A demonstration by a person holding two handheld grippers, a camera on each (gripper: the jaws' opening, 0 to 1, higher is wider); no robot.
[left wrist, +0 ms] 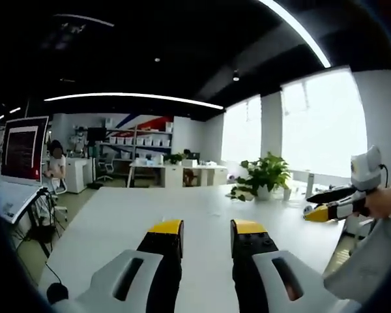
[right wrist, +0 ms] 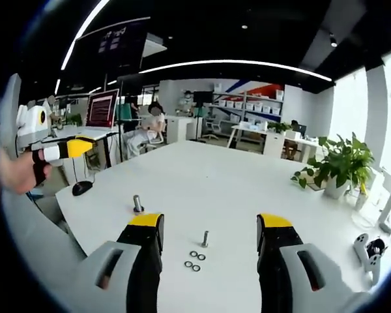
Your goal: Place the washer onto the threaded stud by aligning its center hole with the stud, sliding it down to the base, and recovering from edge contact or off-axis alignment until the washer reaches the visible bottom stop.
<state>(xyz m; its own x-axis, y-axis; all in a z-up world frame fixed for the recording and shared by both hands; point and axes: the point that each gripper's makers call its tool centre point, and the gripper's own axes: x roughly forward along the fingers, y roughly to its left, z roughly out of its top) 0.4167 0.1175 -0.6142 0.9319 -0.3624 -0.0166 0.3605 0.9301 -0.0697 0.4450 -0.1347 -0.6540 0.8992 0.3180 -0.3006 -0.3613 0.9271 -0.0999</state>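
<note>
In the left gripper view, our left gripper [left wrist: 207, 228] has its fingers narrowly parted over bare table [left wrist: 124, 215]; a potted plant [left wrist: 266, 176] stands beyond. In the right gripper view, our right gripper [right wrist: 210, 222] gapes wide, empty; between its fingers stand the threaded stud [right wrist: 204, 238] and three washers [right wrist: 194, 259], a taller bolt [right wrist: 137, 204] left.

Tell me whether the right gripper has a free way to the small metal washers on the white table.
Probably yes. The right gripper is open and empty, and the small metal washers lie on the white table between its jaws. The small threaded stud stands just behind them.
</note>
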